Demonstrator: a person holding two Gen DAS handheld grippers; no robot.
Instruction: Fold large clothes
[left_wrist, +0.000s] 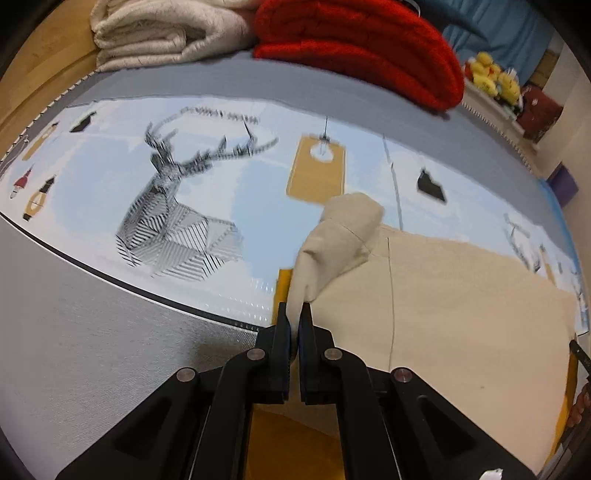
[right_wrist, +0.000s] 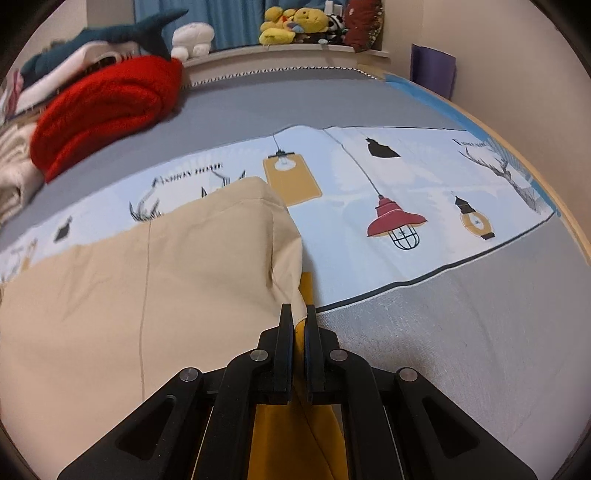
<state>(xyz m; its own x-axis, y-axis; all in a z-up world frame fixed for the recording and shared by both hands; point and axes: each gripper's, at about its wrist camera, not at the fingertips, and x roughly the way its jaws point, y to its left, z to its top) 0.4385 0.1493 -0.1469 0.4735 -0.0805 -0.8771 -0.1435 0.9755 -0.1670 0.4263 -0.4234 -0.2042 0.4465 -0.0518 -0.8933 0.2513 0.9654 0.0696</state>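
Gripping one large cream garment (right_wrist: 140, 280) at two corners, both tools are clenched on cloth. The left gripper (left_wrist: 294, 316) pinches a bunched cream corner that rises in a loose fold ahead of it; the right gripper (right_wrist: 300, 318) pinches a cream edge whose underside shows mustard yellow. The garment lies spread across the printed bedspread (right_wrist: 406, 177), towards the near edge of the bed (right_wrist: 461, 354), stretching between the two grippers.

To do this fold well, it seems best to lift both corners together at the same height, keep the edge between them taut, and carry it evenly across so the layers meet square without wrinkles.

Counted: one cream garment, two grippers, one red folded blanket (left_wrist: 362, 48) and one off-white folded blanket (left_wrist: 166, 33) at the far left corner of the bed, and one blue shark plush (right_wrist: 122, 33) behind them. Yellow soft toys (right_wrist: 291, 22) sit on the far ledge; their number is unclear.
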